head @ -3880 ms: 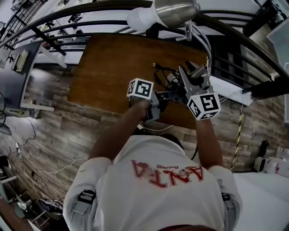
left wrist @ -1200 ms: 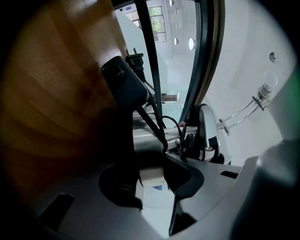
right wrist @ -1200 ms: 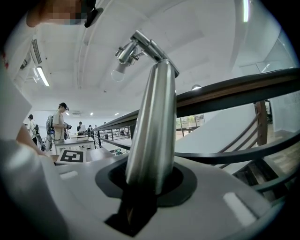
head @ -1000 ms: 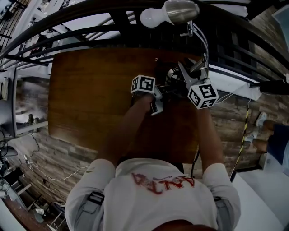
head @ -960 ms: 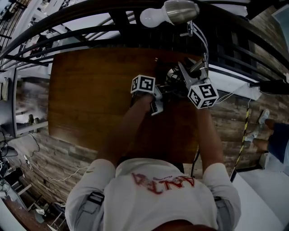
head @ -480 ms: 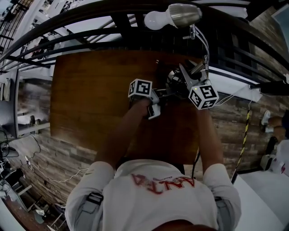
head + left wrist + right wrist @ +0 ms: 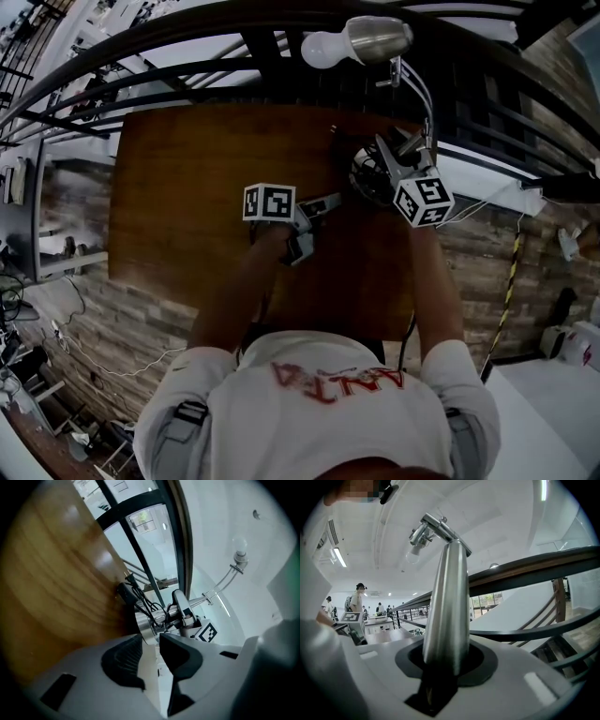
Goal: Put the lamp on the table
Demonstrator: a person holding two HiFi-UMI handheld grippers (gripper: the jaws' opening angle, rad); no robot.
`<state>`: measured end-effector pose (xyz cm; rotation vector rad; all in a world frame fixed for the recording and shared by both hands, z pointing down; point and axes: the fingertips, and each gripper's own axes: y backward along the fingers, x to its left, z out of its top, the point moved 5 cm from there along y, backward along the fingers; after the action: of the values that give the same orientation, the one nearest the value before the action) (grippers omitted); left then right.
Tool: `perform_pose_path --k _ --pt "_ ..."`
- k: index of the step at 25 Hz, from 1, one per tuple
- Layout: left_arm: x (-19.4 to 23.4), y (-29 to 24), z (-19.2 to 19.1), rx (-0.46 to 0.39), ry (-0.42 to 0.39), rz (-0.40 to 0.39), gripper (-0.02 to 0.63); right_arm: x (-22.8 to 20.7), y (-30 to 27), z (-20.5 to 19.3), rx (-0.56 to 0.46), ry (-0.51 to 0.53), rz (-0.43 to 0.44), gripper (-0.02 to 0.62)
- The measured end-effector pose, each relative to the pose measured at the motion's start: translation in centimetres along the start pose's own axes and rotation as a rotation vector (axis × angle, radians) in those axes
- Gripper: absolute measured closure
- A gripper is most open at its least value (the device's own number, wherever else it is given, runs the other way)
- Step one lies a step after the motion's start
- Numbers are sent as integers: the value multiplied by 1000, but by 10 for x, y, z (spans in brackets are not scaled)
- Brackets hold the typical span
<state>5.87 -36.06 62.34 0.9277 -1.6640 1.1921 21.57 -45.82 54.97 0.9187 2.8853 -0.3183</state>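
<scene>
Lamp [image 7: 380, 37] and red "ANTA" shirt print [image 7: 342, 379]

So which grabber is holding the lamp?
The right gripper: its jaws clamp the lamp stem. The left gripper is apart from it; its jaws, just closing a little, hold nothing.

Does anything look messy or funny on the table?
Only a little: the black cord lies bunched in a tangle at the foot of the lamp, near the table's far right corner. Nothing looks spilled or broken.
</scene>
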Motion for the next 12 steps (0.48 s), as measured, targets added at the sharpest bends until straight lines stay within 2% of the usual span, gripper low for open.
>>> perform_pose_path --k 2,3,8,12 --pt "-4 11 4 -42 -114 32 564 1 0 -1 3 -1 -1 474" --pt "-8 15 7 -61 -173 38 575 1 -1 -1 4 -2 -3 474" --pt "-27 31 13 -119 -403 49 588 1 -3 -1 14 0 -10 474" --pt "-35 44 12 -165 -497 46 588 3 -3 -3 30 17 -4 474"
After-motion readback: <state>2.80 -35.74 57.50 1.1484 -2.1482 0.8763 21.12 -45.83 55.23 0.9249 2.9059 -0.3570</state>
